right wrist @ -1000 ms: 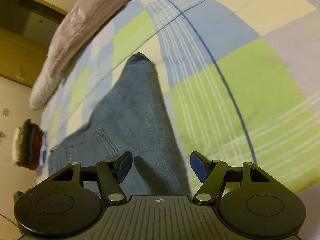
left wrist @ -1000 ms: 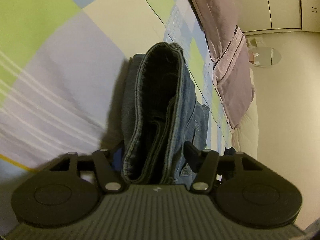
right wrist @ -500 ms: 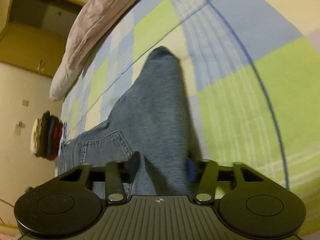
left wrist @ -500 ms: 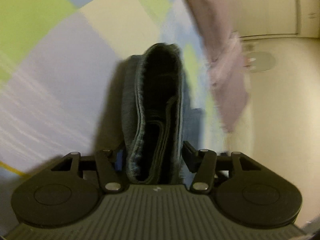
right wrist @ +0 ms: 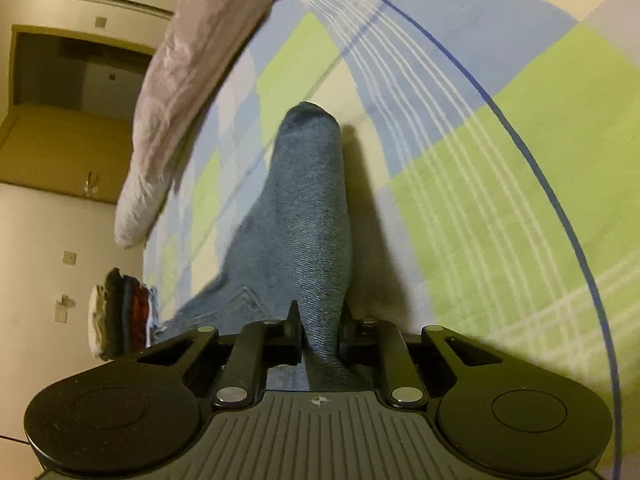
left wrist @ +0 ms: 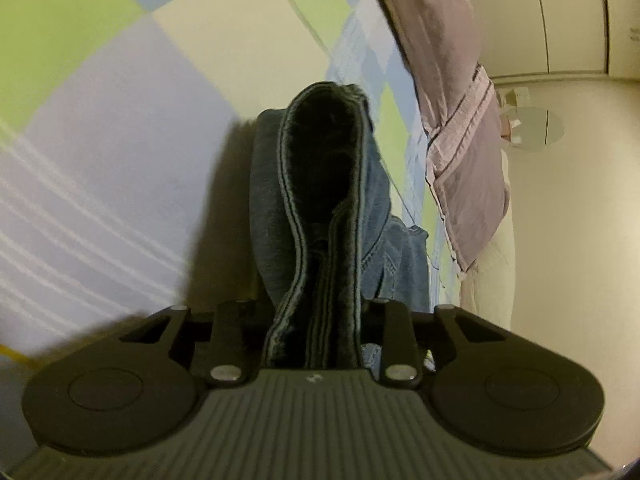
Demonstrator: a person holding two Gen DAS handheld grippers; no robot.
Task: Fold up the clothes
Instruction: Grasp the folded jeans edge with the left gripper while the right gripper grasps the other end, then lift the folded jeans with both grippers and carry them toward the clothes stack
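Note:
A pair of blue jeans (left wrist: 320, 208) lies on a checked bed sheet (left wrist: 120, 140). In the left wrist view my left gripper (left wrist: 316, 320) is shut on the stacked hem ends, whose dark openings face the camera. In the right wrist view the folded edge of the jeans (right wrist: 316, 220) rises off the sheet (right wrist: 480, 200) as a ridge, and my right gripper (right wrist: 320, 332) is shut on it. A back pocket (right wrist: 240, 300) shows at lower left. The fingertips of both grippers are mostly hidden by denim.
A mauve quilt (left wrist: 452, 100) lies bunched along the far side of the bed, also seen as the quilt (right wrist: 192, 80) in the right wrist view. A stack of folded clothes (right wrist: 116, 312) sits near the bed's edge. Pale walls and cupboards (left wrist: 568, 16) stand behind.
My right gripper went from open over flat denim to shut on a pinched ridge and lifted it. My left gripper kept its hold on the hems and rose slightly.

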